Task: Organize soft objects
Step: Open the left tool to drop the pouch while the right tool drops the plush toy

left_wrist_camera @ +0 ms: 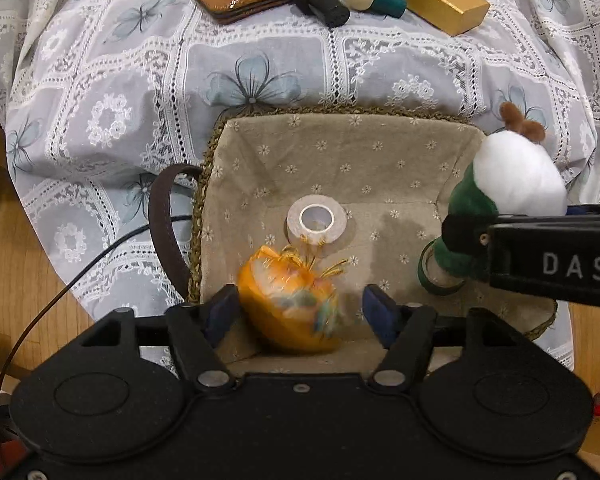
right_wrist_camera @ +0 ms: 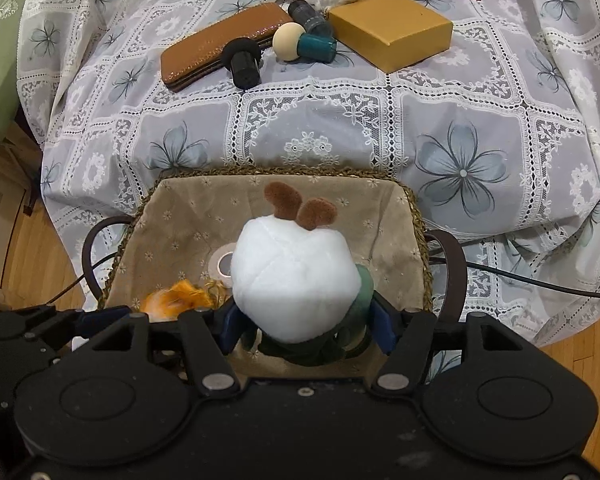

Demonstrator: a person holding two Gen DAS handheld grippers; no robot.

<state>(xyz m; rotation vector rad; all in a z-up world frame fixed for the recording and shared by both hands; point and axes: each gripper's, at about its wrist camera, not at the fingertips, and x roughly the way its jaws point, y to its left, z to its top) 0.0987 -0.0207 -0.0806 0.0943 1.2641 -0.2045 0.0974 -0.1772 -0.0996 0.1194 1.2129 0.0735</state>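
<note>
A fabric-lined woven basket (left_wrist_camera: pixel 340 110) (right_wrist_camera: pixel 280 171) lies under both grippers. My left gripper (left_wrist_camera: pixel 300 312) is open. A blurred orange soft ball (left_wrist_camera: pixel 292 304) (right_wrist_camera: pixel 176 300) sits between its fingers, against the left pad and clear of the right one. My right gripper (right_wrist_camera: pixel 308 326) is open around a white plush with brown antlers and a green body (right_wrist_camera: pixel 296 276) (left_wrist_camera: pixel 516 176). Its pads flank the plush closely without visibly squeezing it. A white tape roll (left_wrist_camera: pixel 316 220) and a green tape ring (left_wrist_camera: pixel 430 280) lie on the basket floor.
On the lace tablecloth (right_wrist_camera: pixel 380 120) behind the basket lie a brown wallet (right_wrist_camera: pixel 216 52), a black puff (right_wrist_camera: pixel 242 62), a cream-headed teal puff (right_wrist_camera: pixel 300 44) and a gold box (right_wrist_camera: pixel 392 28). A black cable (right_wrist_camera: pixel 540 280) runs right of the basket. Wooden floor surrounds the table.
</note>
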